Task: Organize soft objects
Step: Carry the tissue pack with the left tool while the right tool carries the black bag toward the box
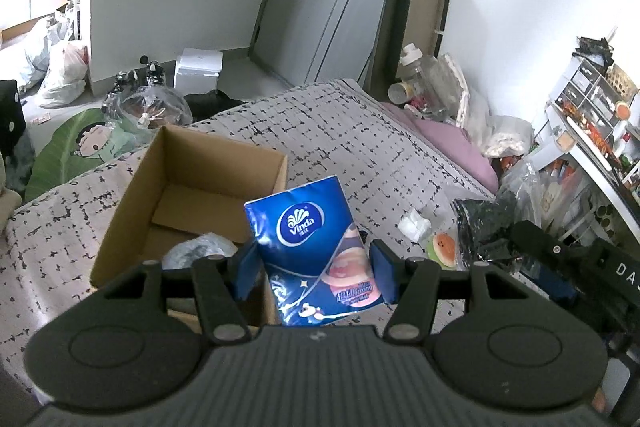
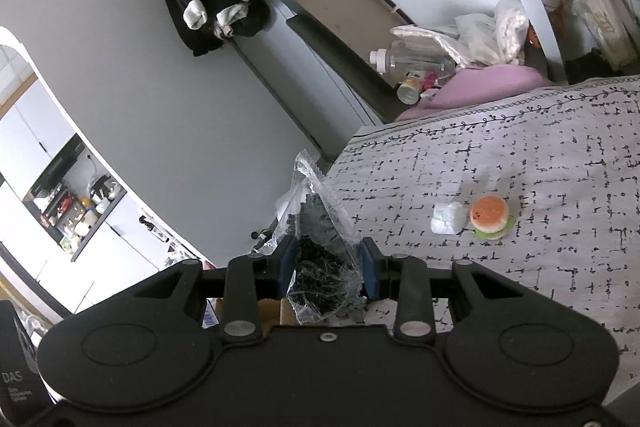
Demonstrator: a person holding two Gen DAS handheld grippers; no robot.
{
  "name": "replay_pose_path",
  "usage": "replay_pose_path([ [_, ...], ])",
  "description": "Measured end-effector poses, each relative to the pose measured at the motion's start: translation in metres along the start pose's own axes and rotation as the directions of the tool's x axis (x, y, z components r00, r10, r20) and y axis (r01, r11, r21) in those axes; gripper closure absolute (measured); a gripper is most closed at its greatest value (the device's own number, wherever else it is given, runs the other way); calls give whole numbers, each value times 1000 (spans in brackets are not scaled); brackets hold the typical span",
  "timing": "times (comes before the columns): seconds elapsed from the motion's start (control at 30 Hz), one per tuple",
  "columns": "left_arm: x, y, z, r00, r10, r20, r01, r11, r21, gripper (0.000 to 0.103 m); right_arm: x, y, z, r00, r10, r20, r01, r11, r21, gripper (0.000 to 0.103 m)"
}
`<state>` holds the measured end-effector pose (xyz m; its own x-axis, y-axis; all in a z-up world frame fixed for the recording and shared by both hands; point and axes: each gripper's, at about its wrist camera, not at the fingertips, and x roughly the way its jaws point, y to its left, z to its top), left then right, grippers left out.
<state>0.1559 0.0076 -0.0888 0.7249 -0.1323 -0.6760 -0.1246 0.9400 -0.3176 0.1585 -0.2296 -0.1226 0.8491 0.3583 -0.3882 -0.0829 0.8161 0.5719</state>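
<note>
left gripper (image 1: pixel 313 269) clamps tissue pack (image 1: pixel 310 247) beside box (image 1: pixel 192 195), ready to drop in | right gripper (image 2: pixel 327 269) clamps bag (image 2: pixel 320 247), likely boxbound too

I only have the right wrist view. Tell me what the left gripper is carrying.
Observer: The left gripper is clamped on a blue Vinda tissue pack, held upright between its pads.
Operator: Say where the box is.
Observer: An open cardboard box sits on the patterned bedspread, just ahead and left of that pack.
Operator: Report what is in it.
Observer: One crumpled clear plastic bag lies in its near corner; the rest of its floor shows bare cardboard.
Operator: Confirm my bag from that side.
Observer: The right gripper shows at the left view's right edge, with the clear bag of dark bits in its grip.
</note>
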Motion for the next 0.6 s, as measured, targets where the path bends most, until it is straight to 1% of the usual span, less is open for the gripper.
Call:
replay_pose_path([
  [0.37, -2, 29, 10, 1000, -9, 18, 9, 999, -30, 45, 12, 28, -11, 1000, -21, -4, 21, 999, -33, 69],
  [0.6, 3, 55, 15, 1000, -10, 14, 10, 998, -59, 45, 25, 46, -19, 1000, -27, -16, 26, 997, -68, 69],
])
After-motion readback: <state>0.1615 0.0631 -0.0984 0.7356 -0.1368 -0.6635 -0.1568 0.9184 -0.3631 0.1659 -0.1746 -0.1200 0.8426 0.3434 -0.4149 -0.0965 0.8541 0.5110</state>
